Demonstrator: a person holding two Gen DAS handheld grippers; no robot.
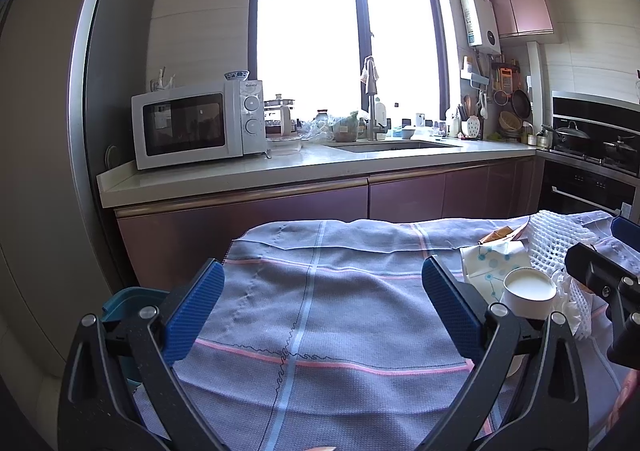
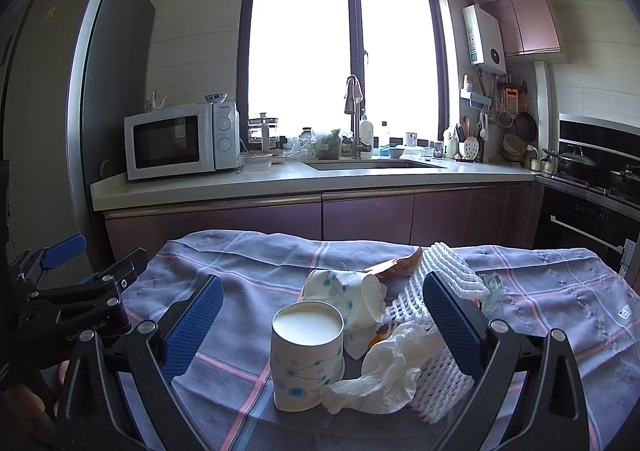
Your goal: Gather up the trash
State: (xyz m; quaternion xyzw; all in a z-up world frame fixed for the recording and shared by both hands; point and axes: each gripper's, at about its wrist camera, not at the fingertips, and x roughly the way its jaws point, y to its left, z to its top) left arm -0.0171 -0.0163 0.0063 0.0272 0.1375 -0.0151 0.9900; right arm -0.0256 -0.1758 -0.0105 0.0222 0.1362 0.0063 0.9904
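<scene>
Kitchen cabinets, a microwave (image 2: pixel 182 140) and a bright window sit behind the worktop, which is draped in a checked cloth (image 2: pixel 240 283). From the right wrist camera, the right tool (image 2: pixel 323 325) is spread wide and grips nothing, with a paper cup of milk (image 2: pixel 307 355) upright between its fingers, a crumpled tissue (image 2: pixel 384 367) at 4 o'clock from the cup, a tipped cup (image 2: pixel 348 297) at 1 o'clock and white foam netting (image 2: pixel 436 283) beyond. The left tool (image 1: pixel 323 313) is likewise wide open and empty over bare cloth, the trash at its 2 o'clock.

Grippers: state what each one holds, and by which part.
Nothing is held. The left gripper and right gripper are both open; the paper cup stands ungripped.
</scene>
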